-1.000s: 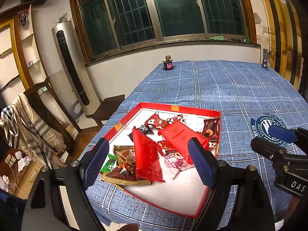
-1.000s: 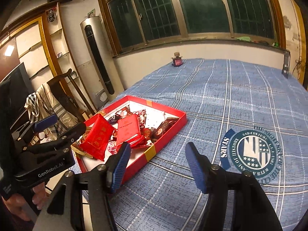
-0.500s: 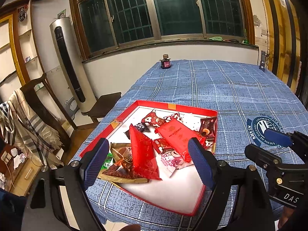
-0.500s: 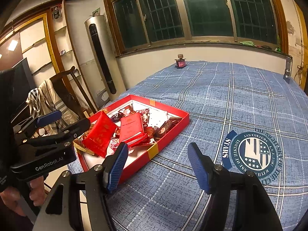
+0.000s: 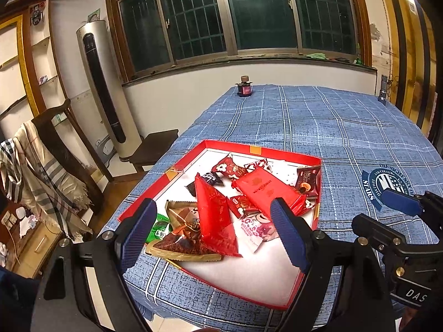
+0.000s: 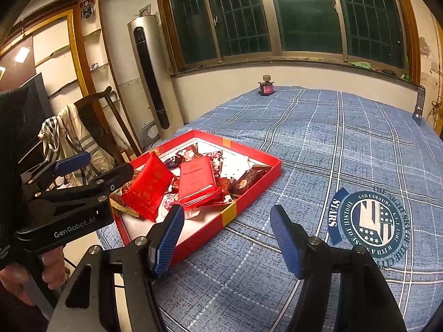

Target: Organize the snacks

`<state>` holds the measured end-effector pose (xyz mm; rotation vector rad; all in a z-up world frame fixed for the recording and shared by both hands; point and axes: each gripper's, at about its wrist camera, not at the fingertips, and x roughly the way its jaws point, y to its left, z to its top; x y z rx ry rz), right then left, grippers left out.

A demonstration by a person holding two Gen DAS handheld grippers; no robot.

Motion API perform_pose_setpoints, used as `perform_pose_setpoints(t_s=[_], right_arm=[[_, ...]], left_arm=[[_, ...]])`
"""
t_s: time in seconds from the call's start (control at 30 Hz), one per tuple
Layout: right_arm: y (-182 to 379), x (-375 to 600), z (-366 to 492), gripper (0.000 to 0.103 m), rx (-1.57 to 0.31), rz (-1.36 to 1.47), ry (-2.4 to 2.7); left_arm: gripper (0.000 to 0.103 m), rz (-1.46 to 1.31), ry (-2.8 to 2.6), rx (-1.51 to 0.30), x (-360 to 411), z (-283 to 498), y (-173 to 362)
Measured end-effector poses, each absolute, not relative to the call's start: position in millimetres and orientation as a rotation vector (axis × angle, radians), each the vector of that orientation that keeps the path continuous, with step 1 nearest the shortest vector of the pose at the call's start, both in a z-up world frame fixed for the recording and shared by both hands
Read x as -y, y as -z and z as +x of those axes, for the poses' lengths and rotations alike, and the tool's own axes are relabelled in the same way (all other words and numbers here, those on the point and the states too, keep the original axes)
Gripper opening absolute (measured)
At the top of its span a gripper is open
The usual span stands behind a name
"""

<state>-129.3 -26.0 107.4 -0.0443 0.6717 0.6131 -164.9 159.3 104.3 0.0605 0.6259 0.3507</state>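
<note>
Snacks (image 5: pixel 249 193) are piled in the red tray (image 5: pixel 277 153) at the worktop's (image 5: pixel 318 121) near left edge. The far and right cloth is left bare. Both the left tool (image 5: pixel 214 238) and right tool (image 6: pixel 227 238) are held released, nothing between them.

Two fisheye views, both tipped down toward the window wall. Left wrist view: close above the red tray (image 5: pixel 288 156) at the desk's (image 5: pixel 318 121) near corner, seen between its own jaws. Right wrist view: further right, above the blue cloth (image 6: pixel 346 144), tray (image 6: pixel 265 174) off to the left. Shared: tray, cloth, round badge print (image 6: pixel 372 225), small jar (image 5: pixel 244 88), window, tall white cooler (image 6: pixel 146 74). Each view catching the other gripper at its edge.
</note>
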Motion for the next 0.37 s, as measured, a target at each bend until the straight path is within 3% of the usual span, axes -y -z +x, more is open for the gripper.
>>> perform_pose_setpoints(t_s=[0.37], right_arm=[[-99, 10, -132, 0.067, -0.676, -0.104, -0.614]], left_arm=[[0.085, 0.022, -0.342, -0.623, -169, -166, -99]])
